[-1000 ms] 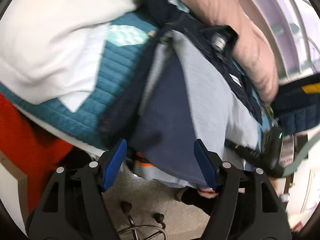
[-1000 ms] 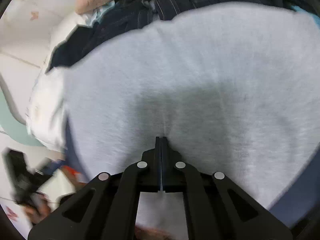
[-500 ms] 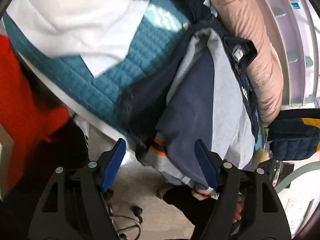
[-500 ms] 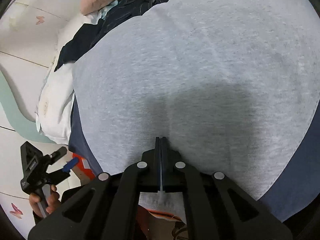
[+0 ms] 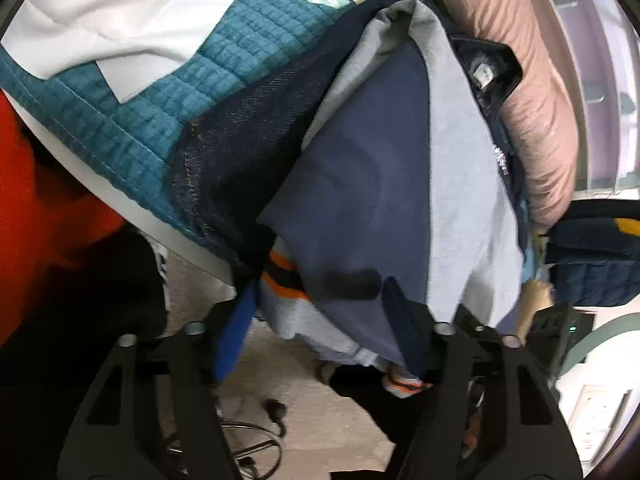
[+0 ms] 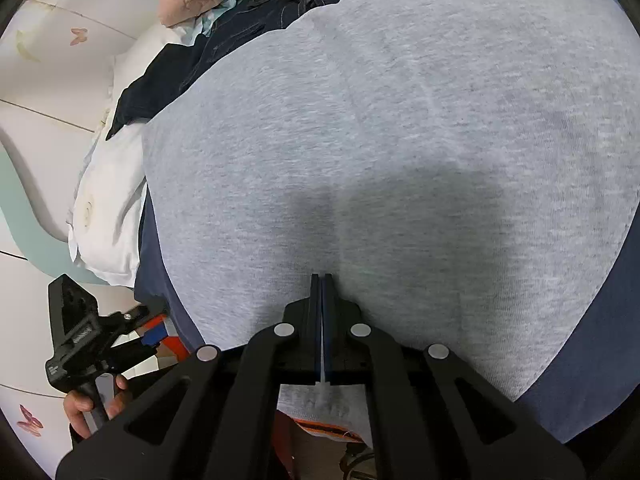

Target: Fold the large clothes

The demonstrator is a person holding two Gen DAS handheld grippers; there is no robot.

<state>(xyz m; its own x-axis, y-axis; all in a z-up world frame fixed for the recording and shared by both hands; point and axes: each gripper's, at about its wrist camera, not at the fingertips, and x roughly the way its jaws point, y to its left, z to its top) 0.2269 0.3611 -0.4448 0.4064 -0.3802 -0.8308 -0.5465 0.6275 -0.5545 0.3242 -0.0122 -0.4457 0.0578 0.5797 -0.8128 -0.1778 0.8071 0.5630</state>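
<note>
Left gripper [image 5: 316,316] is dropping onto the sweatshirt [image 5: 360,208] hem at the bed edge, jaws closing around it; right gripper [image 6: 322,280] is staying clamped on the grey panel. Second grip is forming.

A bed holds everything here. On top of it is a teal quilt [image 5: 132,120] with little stitched squares. A white cloth [image 5: 120,12] lies on the quilt. A big grey and navy sweatshirt [image 5: 400,184] is spread over the quilt, and its striped hem hangs off the bed's edge. Dark blue jeans [image 5: 248,136] lie partly under it. A pink pillow [image 5: 532,92] sits beside the clothes.
</note>
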